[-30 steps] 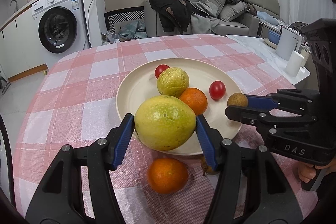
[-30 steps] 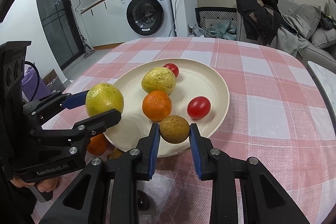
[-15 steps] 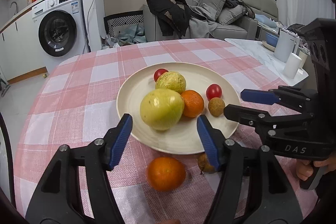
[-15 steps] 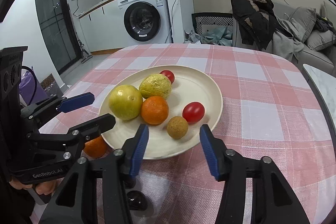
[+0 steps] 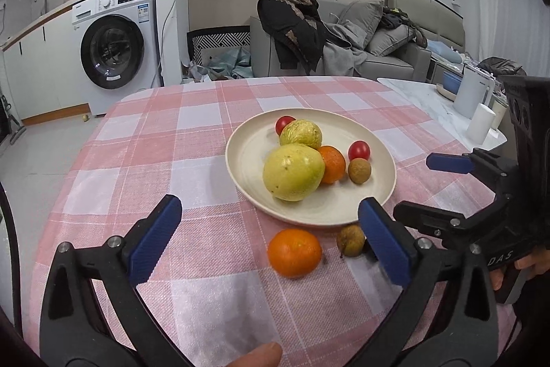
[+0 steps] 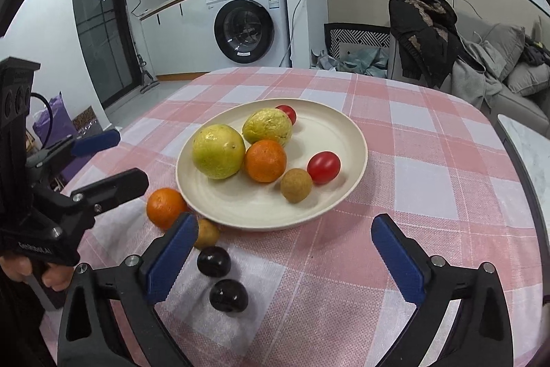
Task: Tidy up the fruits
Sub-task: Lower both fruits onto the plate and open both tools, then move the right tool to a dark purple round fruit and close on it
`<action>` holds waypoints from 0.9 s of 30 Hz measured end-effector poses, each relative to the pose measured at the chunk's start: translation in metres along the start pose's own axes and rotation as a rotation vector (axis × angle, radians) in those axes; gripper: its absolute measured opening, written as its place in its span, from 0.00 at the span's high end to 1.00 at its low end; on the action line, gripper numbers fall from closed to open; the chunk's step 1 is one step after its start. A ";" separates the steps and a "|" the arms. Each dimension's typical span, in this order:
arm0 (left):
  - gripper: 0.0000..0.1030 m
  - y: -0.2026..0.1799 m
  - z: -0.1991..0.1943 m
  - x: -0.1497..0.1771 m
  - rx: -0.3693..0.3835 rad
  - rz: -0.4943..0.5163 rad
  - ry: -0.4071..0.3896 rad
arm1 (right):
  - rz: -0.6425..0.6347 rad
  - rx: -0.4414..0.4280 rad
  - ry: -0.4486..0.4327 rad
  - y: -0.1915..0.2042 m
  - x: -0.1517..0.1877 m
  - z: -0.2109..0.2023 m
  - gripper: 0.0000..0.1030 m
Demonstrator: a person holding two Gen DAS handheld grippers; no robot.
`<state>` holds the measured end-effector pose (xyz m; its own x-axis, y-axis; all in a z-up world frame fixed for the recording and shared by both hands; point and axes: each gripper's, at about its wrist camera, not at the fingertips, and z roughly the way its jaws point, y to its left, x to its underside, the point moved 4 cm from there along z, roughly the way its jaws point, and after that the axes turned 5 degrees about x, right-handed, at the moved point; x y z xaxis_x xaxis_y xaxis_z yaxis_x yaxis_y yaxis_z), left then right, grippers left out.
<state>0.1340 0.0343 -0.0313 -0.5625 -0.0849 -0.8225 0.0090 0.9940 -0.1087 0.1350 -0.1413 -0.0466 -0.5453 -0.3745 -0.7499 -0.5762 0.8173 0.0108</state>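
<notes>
I hold my left gripper (image 5: 268, 239) wide open and empty above the checked tablecloth (image 5: 165, 160), and my right gripper (image 6: 285, 250) is also wide open with nothing in it. On the cream plate (image 6: 330, 126) lie two yellow-green guavas (image 6: 218, 151), one orange (image 6: 265, 160), two cherry tomatoes (image 6: 323, 166) and a small brown fruit (image 6: 296, 185). Just beside the plate, on the cloth, there are a second orange (image 6: 165, 208), another small brown fruit (image 6: 206, 233) and two dark plums (image 6: 213, 261).
</notes>
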 end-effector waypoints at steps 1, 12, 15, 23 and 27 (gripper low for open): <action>0.01 0.000 -0.003 0.001 0.000 0.000 -0.002 | -0.010 0.000 -0.002 0.002 0.002 -0.002 0.00; 0.01 -0.004 -0.017 0.020 0.000 0.020 0.019 | -0.078 -0.017 0.044 0.014 0.021 -0.012 0.00; 0.01 -0.005 -0.019 0.024 0.001 0.021 0.026 | -0.108 -0.010 0.065 0.020 0.026 -0.008 0.00; 0.01 -0.001 -0.018 0.027 0.002 0.006 0.037 | -0.134 -0.021 0.126 0.025 0.036 -0.003 0.00; 0.01 0.000 -0.015 0.028 -0.002 -0.002 0.048 | -0.133 -0.052 0.149 0.027 0.040 0.000 0.02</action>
<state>0.1058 0.0331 -0.0458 -0.6012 -0.0832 -0.7947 0.0067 0.9940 -0.1091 0.0973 -0.1340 -0.0757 -0.5443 -0.5414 -0.6408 -0.6775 0.7342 -0.0449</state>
